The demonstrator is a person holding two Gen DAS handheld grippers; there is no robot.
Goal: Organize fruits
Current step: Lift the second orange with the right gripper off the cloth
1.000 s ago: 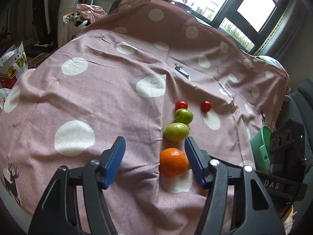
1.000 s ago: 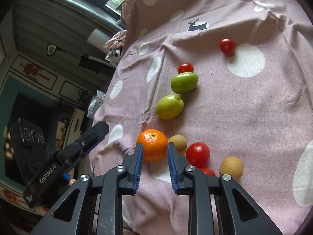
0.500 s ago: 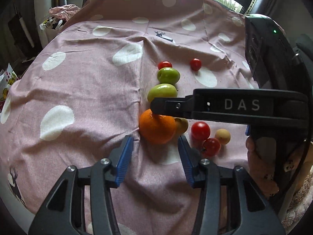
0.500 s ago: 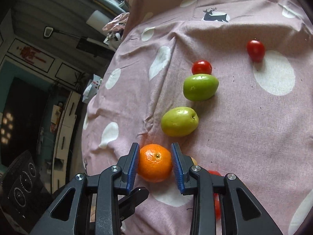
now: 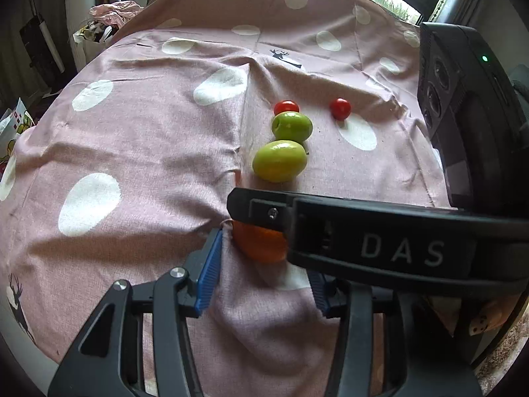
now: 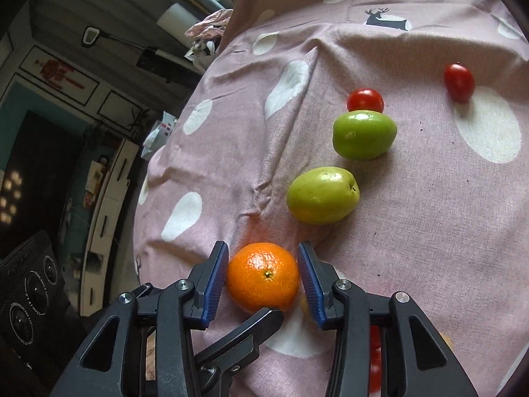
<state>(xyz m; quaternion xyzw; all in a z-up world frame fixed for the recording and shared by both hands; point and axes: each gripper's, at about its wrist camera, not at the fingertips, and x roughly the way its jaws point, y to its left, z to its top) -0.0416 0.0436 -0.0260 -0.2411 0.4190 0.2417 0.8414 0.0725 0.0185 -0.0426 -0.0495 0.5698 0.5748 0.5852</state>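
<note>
An orange (image 6: 263,276) lies on the pink dotted cloth (image 6: 429,231), flanked by the blue pads of my right gripper (image 6: 263,284). Its jaws are opening and the pads stand right at the fruit's sides without squeezing it. In the left wrist view the orange (image 5: 261,244) peeks out under the right gripper's black finger (image 5: 380,241). My left gripper (image 5: 264,281) is open just short of it, over bare cloth. Two green fruits (image 6: 322,195) (image 6: 363,134) and two red tomatoes (image 6: 365,99) (image 6: 459,81) lie farther back.
More small red tomatoes (image 6: 375,340) and a yellowish fruit (image 6: 304,304) lie half hidden behind my right gripper's right finger. One finger of the left gripper (image 6: 238,337) reaches under the orange's near side. The cloth's edge drops off at the left (image 6: 145,198).
The right jaws widened and moved forward around the orange. The left gripper narrowed a little and came closer, and the right gripper's finger now covers most of the orange in the left view.
</note>
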